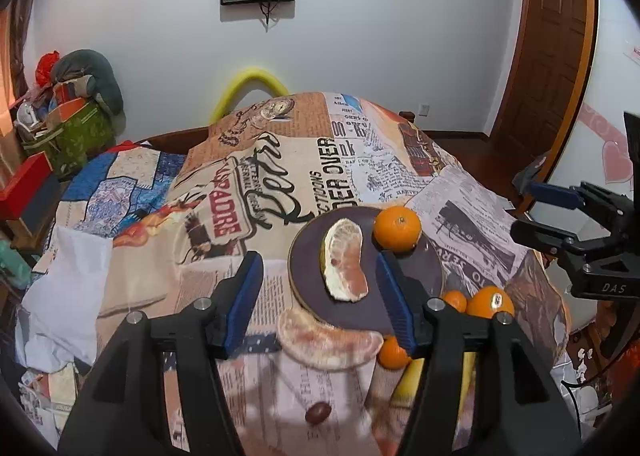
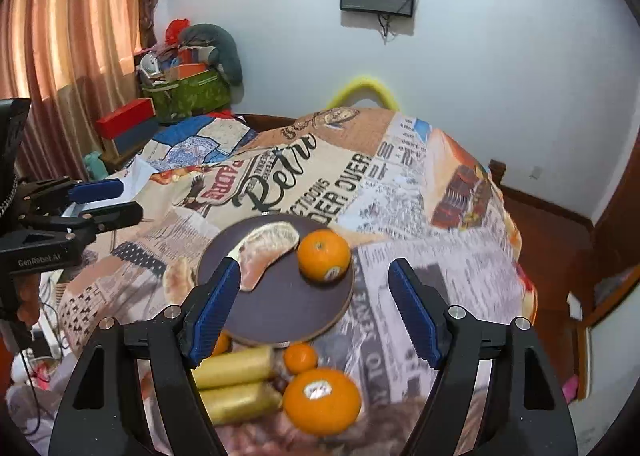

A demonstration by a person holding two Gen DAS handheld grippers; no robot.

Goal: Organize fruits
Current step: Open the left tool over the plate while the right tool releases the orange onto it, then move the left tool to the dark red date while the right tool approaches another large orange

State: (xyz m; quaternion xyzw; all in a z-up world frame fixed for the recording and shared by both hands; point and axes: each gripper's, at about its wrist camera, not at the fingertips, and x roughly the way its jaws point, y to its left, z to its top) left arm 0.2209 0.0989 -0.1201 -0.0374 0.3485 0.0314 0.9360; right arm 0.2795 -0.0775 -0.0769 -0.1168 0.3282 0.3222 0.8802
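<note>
Hovering over the plate [image 2: 280,312] (pomelo wedge [image 2: 268,252] and orange [image 2: 324,254] aboard), both grippers' fingers stand apart, empty.

Plate [image 2: 280,312] front half bare; bananas [image 2: 236,384], oranges [image 2: 322,400] crowd near rim.

The surface [image 1: 280,159] is covered with printed cloth, matt and slightly creased. The round plate [image 1: 424,268] looks like dark matt wood with a paler edge. The orange [image 1: 397,227] on it has a glossy, finely dimpled peel; the peeled pomelo segment [image 1: 346,260] shows dry, fibrous membrane. Each tool, left [image 1: 318,300] and right [image 2: 314,310], has matt black plastic arms, ribbed blue pads [image 2: 216,308] and bright metal screw heads. The door [image 1: 548,39] is varnished wood.
</note>
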